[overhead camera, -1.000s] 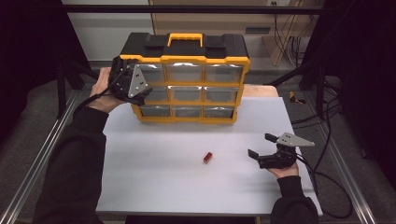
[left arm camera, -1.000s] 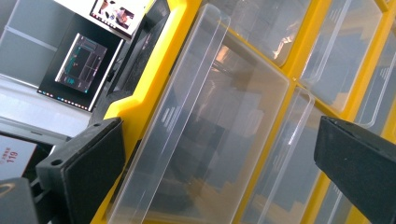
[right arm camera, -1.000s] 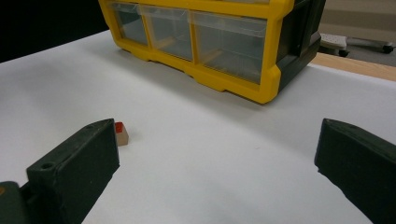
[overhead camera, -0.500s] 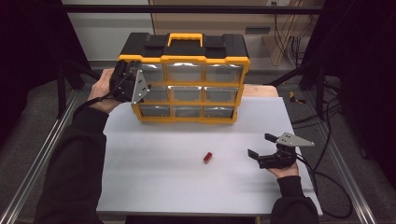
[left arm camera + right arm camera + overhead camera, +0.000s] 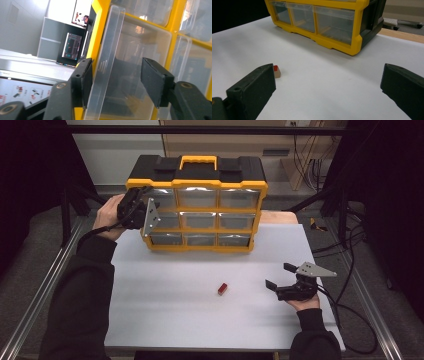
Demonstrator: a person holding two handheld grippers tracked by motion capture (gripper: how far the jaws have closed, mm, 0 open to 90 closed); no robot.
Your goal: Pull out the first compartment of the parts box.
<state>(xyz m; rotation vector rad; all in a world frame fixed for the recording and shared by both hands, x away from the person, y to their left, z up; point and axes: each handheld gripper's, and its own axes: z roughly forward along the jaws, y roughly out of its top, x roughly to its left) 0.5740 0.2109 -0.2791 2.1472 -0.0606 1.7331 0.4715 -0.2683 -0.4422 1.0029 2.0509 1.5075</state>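
White tabletop (image 5: 190,320) carries your yellow organiser (image 5: 197,202) at twelve o'clock. Your left gripper (image 5: 116,75) has just been closing around a clear drawer front (image 5: 107,57) — seemingly one pad touching, not clamped. Your right gripper (image 5: 280,279) rests wide open — small red block (image 5: 223,289) at its nine o'clock.

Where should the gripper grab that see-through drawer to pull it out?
Probably by the clear pull lip on the drawer's front, coming straight at the organizer's face. The lip sticks out as a thin flat fin, so jaws can close on it. The left gripper, jaws just closing, straddles it.
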